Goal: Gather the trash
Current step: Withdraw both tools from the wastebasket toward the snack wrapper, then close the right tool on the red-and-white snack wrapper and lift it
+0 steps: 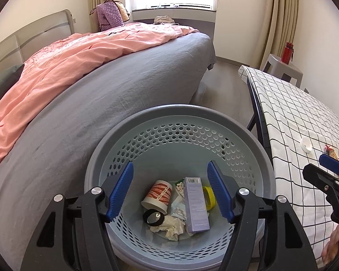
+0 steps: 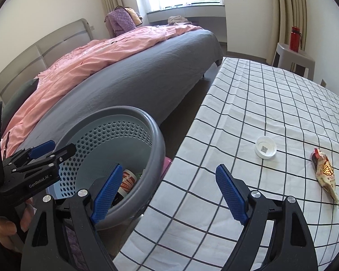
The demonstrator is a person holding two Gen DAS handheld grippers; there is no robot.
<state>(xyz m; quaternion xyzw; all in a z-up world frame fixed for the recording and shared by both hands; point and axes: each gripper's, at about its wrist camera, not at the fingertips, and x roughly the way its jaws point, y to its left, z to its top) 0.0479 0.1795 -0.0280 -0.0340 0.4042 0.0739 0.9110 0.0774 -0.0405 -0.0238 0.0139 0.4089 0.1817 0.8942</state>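
Note:
A grey perforated bin (image 1: 147, 115) stands between the bed and the table. In it lie a paper cup (image 1: 157, 196), a lilac box (image 1: 195, 204), crumpled tissue (image 1: 173, 225), a black ring (image 1: 153, 217) and a yellow piece (image 1: 209, 195). My left gripper (image 1: 170, 192) hangs open and empty over the bin. My right gripper (image 2: 169, 195) is open and empty above the table's near-left edge, beside the bin (image 2: 154, 135). On the checked tablecloth lie a white lid (image 2: 265, 150) and a snack wrapper (image 2: 324, 172).
A bed (image 1: 115, 90) with a grey sheet and pink duvet (image 1: 79, 52) runs along the left. The checked table (image 2: 260, 103) is on the right. A grey stool (image 2: 292, 58) with a red bottle (image 2: 295, 38) stands by the far wall.

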